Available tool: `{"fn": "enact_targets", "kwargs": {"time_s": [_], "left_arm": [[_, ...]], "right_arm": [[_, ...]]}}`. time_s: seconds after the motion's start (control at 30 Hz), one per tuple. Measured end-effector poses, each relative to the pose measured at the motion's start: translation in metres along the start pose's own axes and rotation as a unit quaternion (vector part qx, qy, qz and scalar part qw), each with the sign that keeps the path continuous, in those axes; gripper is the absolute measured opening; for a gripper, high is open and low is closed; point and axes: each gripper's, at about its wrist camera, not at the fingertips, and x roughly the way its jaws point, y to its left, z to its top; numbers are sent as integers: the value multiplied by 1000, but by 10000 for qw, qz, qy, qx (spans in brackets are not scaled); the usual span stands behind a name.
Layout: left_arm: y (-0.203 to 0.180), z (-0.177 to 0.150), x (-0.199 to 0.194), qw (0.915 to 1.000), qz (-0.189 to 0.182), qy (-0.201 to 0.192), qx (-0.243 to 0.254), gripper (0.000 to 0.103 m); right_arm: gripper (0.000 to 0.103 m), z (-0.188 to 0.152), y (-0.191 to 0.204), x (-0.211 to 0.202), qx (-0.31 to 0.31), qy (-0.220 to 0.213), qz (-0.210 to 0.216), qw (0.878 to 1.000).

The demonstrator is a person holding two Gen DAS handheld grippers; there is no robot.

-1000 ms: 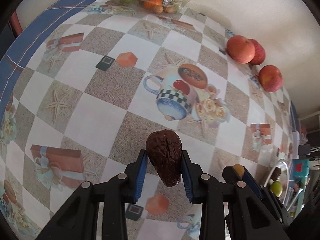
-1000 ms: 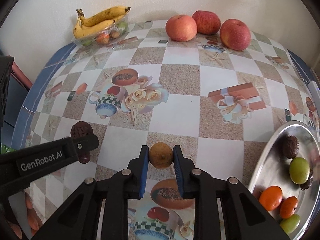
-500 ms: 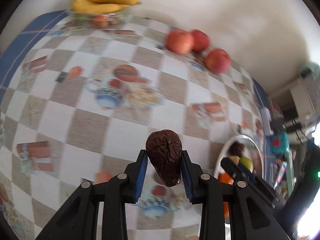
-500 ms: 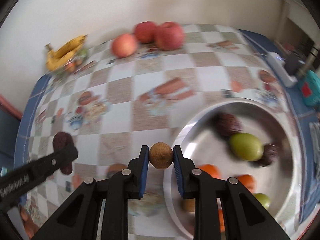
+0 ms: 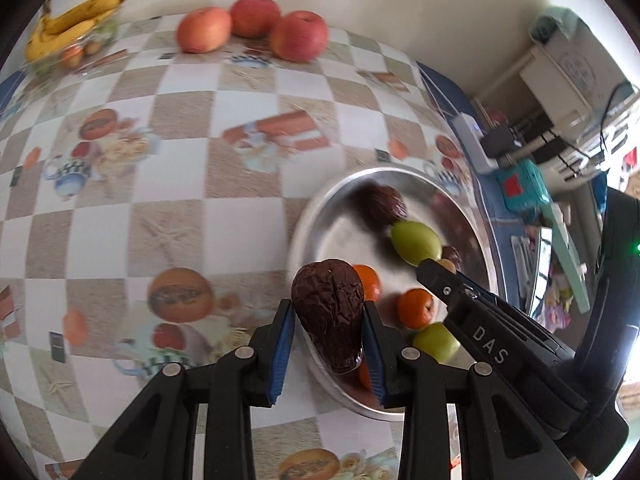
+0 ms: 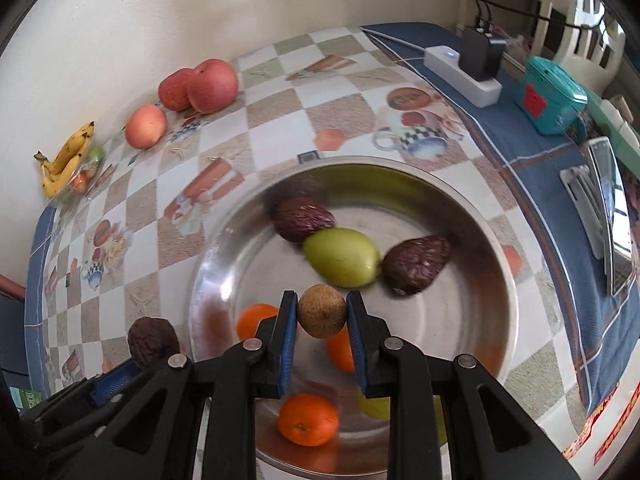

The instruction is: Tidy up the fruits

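My right hand-held gripper grips a small brown fruit over the steel bowl; left hand-held gripper clamps a wrinkled dark fruit at the rim. I'd lower right first, release w/ gap btwn fruits.

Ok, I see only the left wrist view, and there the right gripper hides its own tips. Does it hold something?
Observer: Yes, the right gripper is shut on a small round brown fruit.
Operator: Is this fruit over the bowl?
Observer: It hangs over the inside of the metal bowl, just in front of the green fruit.
Operator: And my dark wrinkled fruit?
Observer: In the right wrist view, the dark wrinkled fruit in the left gripper shows beside the bowl's left rim, over the tablecloth, not over the bowl.
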Motion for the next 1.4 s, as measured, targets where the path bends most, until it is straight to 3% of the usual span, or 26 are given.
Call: {"fn": "enact_targets", "kwargs": {"time_s": [0.33,0.53,0.6,0.63,0.8,0.87,0.9,1.03,1.23,1.3,1.4], "left_arm": [[1,-3,9,9998,139,148,84,38],[9,-1,5,9998,160,87,-14,42],[14,-1,4,9996,257,55,-69,46],[16,0,3,9994,319,29,-88,50],[38,0,-4,9960,847,-142,-241,79],[46,-2,-8,9923,1183,-275,-238,99],[53,-5,-11,9888,1422,-391,-239,103],[77,-16,-21,9786,1976,-488,-316,103],[100,-40,-49,9736,2165,-639,-345,103],[104,-54,-58,9756,2059,-653,-387,103],[113,-69,-69,9750,2054,-700,-489,103]], "right_arm": [[29,0,1,0,-25,31,67,10000],[36,-2,3,1,-27,64,34,10000],[44,-4,4,1,-45,80,16,10000],[51,-5,4,1,-48,81,13,10000],[54,-12,7,1,-113,82,-7,9999],[68,-16,11,2,-204,98,-97,9997],[71,-19,14,2,-296,94,-166,9994],[75,-33,25,0,-637,34,-328,9974],[77,-52,39,-16,-908,-250,-217,9953],[101,-59,43,-23,-989,-349,-141,9944],[103,-67,49,-32,-1068,-492,-63,9930]]}}
